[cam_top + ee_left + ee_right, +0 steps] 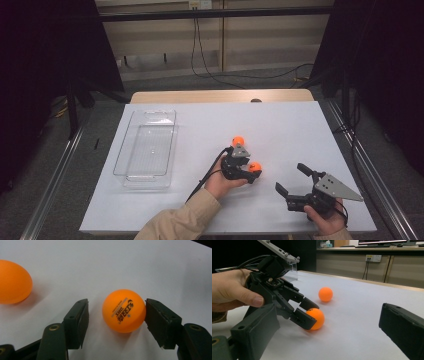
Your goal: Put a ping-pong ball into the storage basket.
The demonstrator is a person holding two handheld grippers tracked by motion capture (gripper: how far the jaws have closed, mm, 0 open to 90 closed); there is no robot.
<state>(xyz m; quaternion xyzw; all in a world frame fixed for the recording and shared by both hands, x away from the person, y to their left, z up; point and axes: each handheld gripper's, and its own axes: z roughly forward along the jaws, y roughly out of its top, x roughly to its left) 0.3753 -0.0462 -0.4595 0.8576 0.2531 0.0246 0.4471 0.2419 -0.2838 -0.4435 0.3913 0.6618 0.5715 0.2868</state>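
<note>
The left gripper is bracketing the near ball on the table; its jaws are standing open, one pad touching at 3 o'clock, the other clear at 9 o'clock. Next move, by judgement: closing squarely. The right gripper is idling open, empty. A second ball is lying at 11 o'clock.

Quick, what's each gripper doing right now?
Left gripper: open, jaws around a ball, one jaw touching it.
Right gripper: open, holding nothing.
</note>
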